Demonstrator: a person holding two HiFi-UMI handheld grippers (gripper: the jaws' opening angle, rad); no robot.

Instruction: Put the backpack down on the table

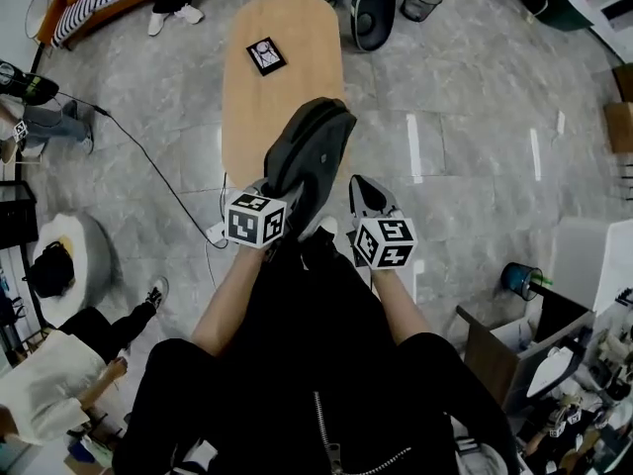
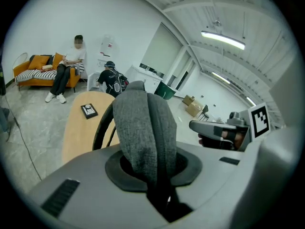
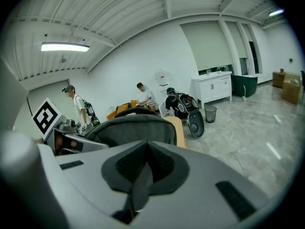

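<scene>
While the long oval pale-wood desk (image 1: 252, 107) waits below, the dark grey fabric backpack (image 1: 309, 146) hangs over its near end, seemingly not yet set down. Left tool (image 2: 158, 178) clamps the bag's top fabric, likely carrying its weight. Right tool (image 3: 138, 194) sits beside the bag, jaws narrow and together; pinched strap uncertain.

Black square marker card (image 1: 266, 55) lying flat, orange sofa (image 2: 24, 70) with striped cushion and a seated person (image 2: 66, 68) by the far wall, mesh waste bin (image 1: 422, 0) and black cable (image 1: 148, 161) on grey tiled floor (image 1: 475, 117), cardboard boxes (image 2: 193, 106), white cabinet (image 3: 212, 87).
</scene>
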